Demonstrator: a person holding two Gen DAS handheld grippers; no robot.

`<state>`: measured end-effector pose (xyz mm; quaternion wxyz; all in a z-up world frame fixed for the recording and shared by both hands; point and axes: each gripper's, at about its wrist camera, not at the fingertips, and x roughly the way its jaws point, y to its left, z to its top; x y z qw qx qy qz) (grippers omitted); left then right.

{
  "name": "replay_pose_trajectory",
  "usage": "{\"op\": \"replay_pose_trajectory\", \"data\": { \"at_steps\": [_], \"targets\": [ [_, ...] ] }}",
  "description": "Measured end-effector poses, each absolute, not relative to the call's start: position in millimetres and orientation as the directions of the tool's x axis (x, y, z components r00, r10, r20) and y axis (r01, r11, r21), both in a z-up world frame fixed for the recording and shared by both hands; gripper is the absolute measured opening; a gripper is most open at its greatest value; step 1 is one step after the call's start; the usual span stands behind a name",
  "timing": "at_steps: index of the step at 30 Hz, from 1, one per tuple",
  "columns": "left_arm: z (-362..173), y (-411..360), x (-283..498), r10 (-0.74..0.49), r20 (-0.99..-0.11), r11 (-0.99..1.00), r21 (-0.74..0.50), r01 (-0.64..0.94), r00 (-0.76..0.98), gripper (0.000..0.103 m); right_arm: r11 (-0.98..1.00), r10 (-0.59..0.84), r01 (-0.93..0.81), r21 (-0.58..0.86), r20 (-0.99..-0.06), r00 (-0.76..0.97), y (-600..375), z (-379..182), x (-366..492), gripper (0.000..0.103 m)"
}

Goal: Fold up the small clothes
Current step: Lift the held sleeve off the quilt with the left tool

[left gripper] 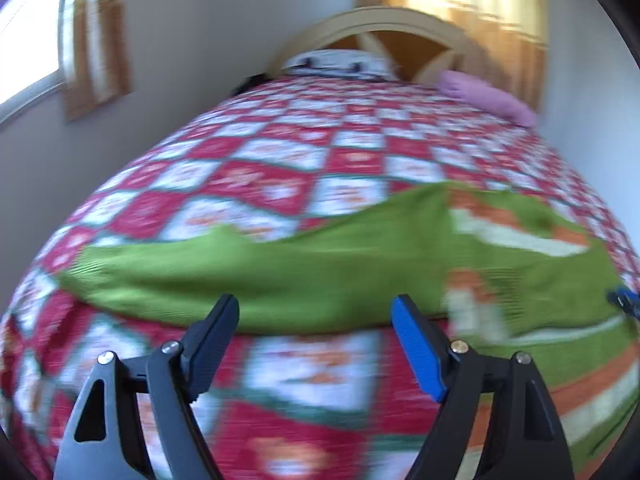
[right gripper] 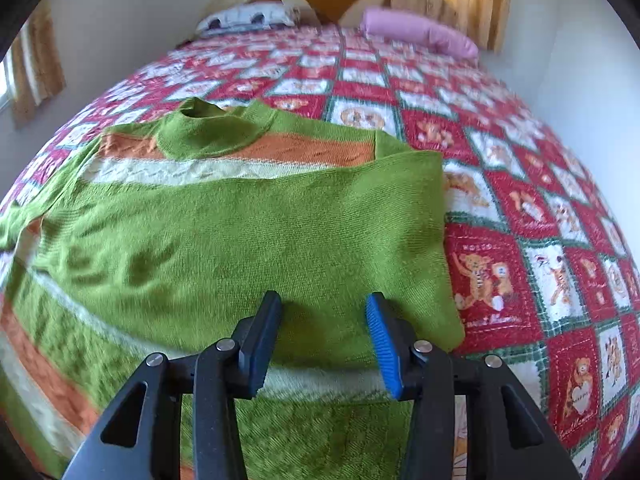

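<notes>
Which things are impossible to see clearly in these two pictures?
- Left wrist view: quilt pattern and sweater knit, motion-blurred.
- Left wrist view: right gripper, cut by the edge.
- Right wrist view: sweater's near hem, behind the right gripper.
- Right wrist view: far sleeve, cut off at the edge.

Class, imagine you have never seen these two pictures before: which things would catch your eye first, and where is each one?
First the green sweater with orange and cream stripes, spread on the near part of the bed, one sleeve folded across its body. Under it lies the red-and-white teddy-bear quilt. A pink pillow lies by the headboard, and the right gripper hangs open over the sweater.
</notes>
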<state>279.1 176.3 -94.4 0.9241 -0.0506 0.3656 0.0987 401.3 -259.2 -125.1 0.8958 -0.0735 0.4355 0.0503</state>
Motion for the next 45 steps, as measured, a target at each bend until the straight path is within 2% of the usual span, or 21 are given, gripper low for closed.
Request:
{"op": "replay_pose_trajectory", "data": {
  "at_steps": [4,9,17,21,26,27,28,30,38,45],
  "targets": [
    [-104,243,263,0.258,-0.707,0.930,-0.001,-0.367,0.658,0.082,0.981,0.024,-0.165,-0.106,-0.770,0.637,-260,-127,388,0.047],
    [-114,314,237,0.329,-0.731,0.838,-0.066,-0.542,0.598,0.082,0.982,0.014,-0.154,-0.114,-0.761,0.649,-258,-129,389,0.051],
    [-121,355,230,0.290,-0.748,0.718,-0.243,-0.652,0.597,0.082,0.979,-0.013,-0.143,-0.143,-0.748,0.663,-255,-128,385,0.053],
    [-122,360,243,0.279,-0.745,0.700,-0.274,-0.660,0.606,0.081,0.979,-0.021,-0.139,-0.152,-0.745,0.667,-255,-129,384,0.054],
    [-135,372,260,0.288,-0.765,0.664,-0.274,-0.695,0.576,0.063,0.979,-0.021,-0.136,-0.150,-0.743,0.669,-256,-129,384,0.055],
    [-135,373,261,0.312,-0.760,0.660,-0.259,-0.706,0.571,0.052,0.980,-0.021,-0.135,-0.149,-0.743,0.669,-256,-129,384,0.056],
    [-135,375,262,0.319,-0.757,0.660,-0.254,-0.707,0.570,0.033,0.980,-0.021,-0.134,-0.148,-0.743,0.669,-256,-129,384,0.056],
    [-136,380,263,0.278,-0.756,0.667,-0.292,-0.686,0.593,0.006,0.981,-0.020,-0.132,-0.145,-0.743,0.669,-257,-129,385,0.057],
    [-100,370,256,0.292,-0.702,0.700,-0.306,-0.645,0.650,0.006,0.982,-0.018,-0.129,-0.140,-0.743,0.669,-257,-129,385,0.058],
    [-37,337,255,0.286,-0.610,0.758,-0.328,-0.564,0.739,0.005,0.982,-0.016,-0.128,-0.137,-0.742,0.670,-258,-129,384,0.058]
  ]
}}
